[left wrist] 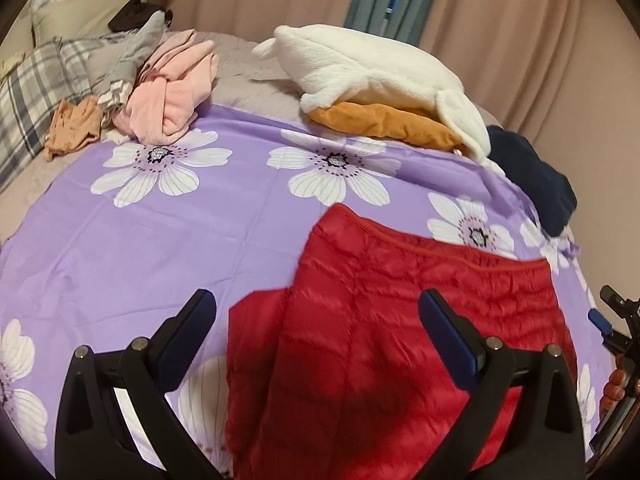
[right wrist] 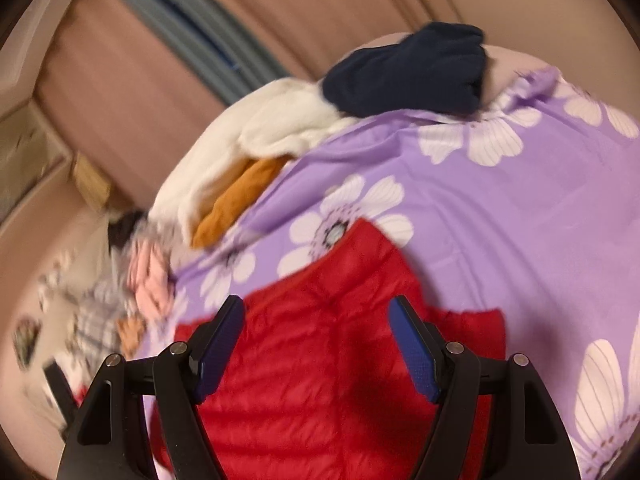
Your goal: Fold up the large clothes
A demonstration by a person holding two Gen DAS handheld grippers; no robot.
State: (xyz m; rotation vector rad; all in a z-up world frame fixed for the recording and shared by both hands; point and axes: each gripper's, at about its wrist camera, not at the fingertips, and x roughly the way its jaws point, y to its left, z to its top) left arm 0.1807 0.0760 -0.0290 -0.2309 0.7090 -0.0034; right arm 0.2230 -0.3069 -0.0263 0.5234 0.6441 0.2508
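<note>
A red quilted puffer jacket (left wrist: 384, 332) lies partly folded on the purple flowered bedsheet (left wrist: 160, 240). My left gripper (left wrist: 316, 308) is open and empty, hovering above the jacket's left part. The jacket also shows in the right wrist view (right wrist: 320, 360). My right gripper (right wrist: 316, 320) is open and empty above it; it also shows in the left wrist view (left wrist: 616, 320) at the right edge, held by a hand.
A pile of pink, grey and tan clothes (left wrist: 168, 88) lies at the back left. Folded white and mustard garments (left wrist: 380, 88) are stacked at the back, a navy one (left wrist: 532, 184) at the right bed edge. Plaid pillow (left wrist: 36, 96) at left. Curtains behind.
</note>
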